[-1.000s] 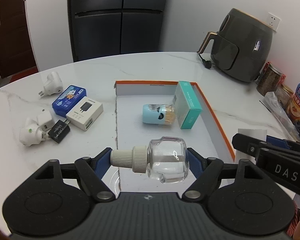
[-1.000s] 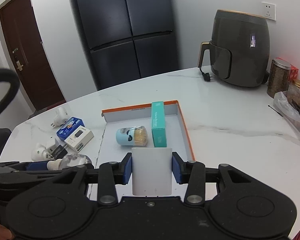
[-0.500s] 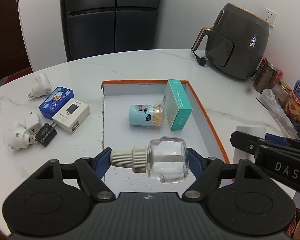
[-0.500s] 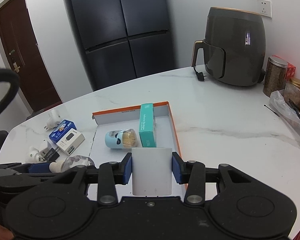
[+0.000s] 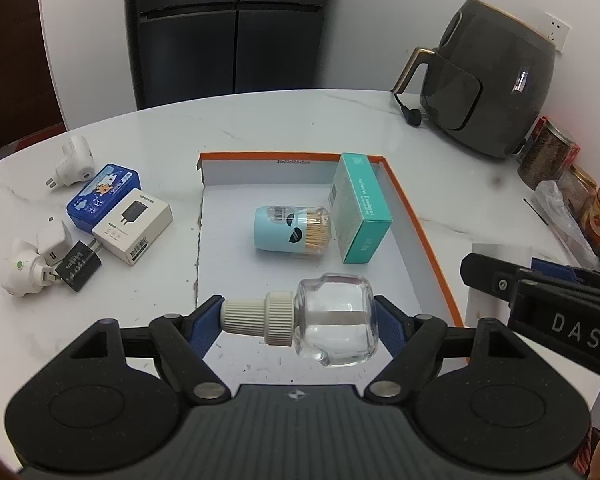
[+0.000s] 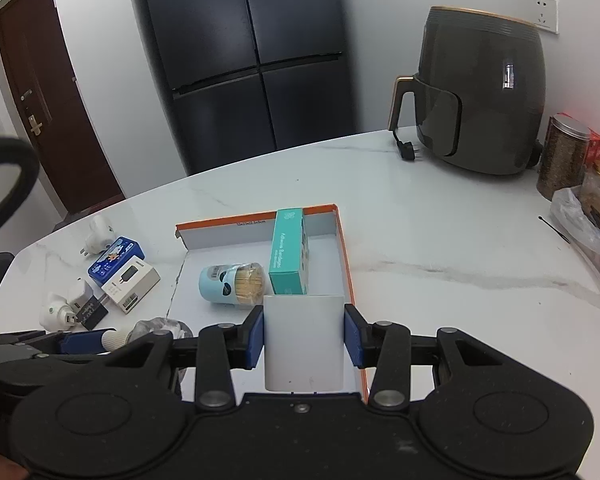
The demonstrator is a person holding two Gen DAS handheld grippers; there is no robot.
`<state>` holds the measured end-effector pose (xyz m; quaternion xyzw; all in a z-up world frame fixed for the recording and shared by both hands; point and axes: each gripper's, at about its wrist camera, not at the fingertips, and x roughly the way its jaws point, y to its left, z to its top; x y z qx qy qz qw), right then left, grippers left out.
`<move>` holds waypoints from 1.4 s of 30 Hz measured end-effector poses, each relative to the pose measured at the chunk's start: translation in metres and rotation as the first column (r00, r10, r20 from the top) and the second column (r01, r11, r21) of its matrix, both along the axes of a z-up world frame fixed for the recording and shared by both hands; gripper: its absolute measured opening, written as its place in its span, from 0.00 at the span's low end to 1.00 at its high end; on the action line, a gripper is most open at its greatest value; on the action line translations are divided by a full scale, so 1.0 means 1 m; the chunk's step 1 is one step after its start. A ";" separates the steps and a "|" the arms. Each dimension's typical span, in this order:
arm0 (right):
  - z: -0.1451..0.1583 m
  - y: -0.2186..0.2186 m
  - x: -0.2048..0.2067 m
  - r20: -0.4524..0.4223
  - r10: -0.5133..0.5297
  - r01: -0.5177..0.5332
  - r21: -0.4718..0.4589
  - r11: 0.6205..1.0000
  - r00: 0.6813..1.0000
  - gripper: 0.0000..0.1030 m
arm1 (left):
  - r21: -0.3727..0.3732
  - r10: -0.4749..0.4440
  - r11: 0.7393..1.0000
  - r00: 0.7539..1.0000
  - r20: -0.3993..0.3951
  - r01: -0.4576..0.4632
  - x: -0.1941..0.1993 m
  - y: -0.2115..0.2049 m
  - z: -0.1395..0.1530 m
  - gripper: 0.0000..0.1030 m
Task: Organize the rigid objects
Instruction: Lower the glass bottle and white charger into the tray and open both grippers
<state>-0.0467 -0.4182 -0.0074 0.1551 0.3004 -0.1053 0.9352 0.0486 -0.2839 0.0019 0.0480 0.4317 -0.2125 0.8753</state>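
Left wrist view: the left gripper [image 5: 298, 318] holds a clear glass bottle [image 5: 332, 320] sideways, one pad on its ribbed white cap [image 5: 260, 316] and the other on its base, at lower centre of the frame over the near end of the orange-edged cardboard tray [image 5: 424, 240]. Gripped end to end on smooth glass, the bottle could pivot or slide out if the pads loosen before it is low, and then roll across the tray floor. In mid-frame a toothpick jar [image 5: 292, 234] lies on its side touching a teal carton [image 5: 360, 212]; setting the bottle down too far forward could knock the jar and set it rolling. At left, outside the tray, chargers, a blue tin [image 5: 102, 196] and a white charger box [image 5: 132, 226] wait on the marble table [image 5: 280, 124]. The right gripper [image 5: 540, 296] shows at right edge, close by; the two tools could collide if both go down together.

Right wrist view: the right gripper [image 6: 304, 338] is closed on a plain white box [image 6: 304, 340], pads on its two sides, at lower centre, above the tray's near right corner. The tray's right wall [image 6: 346, 252] runs just under the box; lowering there could land the box on the rim and tip it outward, or push it against the teal carton [image 6: 288, 256] directly ahead.
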 end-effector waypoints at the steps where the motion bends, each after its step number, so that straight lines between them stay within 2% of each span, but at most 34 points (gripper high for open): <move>1: -0.001 -0.001 0.002 -0.001 0.003 -0.003 -0.001 1.000 1.000 0.49 | 0.001 0.003 1.000 1.000 -0.002 -0.003 0.001 0.000 -0.001 0.78; 12: -0.008 -0.009 0.030 -0.025 0.037 -0.037 -0.017 0.999 0.999 0.49 | 0.007 0.050 0.999 0.999 -0.022 -0.050 0.021 -0.003 -0.011 0.78; 42: -0.043 -0.021 0.092 -0.123 0.106 -0.113 -0.048 0.992 0.987 0.49 | 0.036 0.074 0.997 0.995 -0.073 -0.072 0.054 -0.020 -0.046 0.78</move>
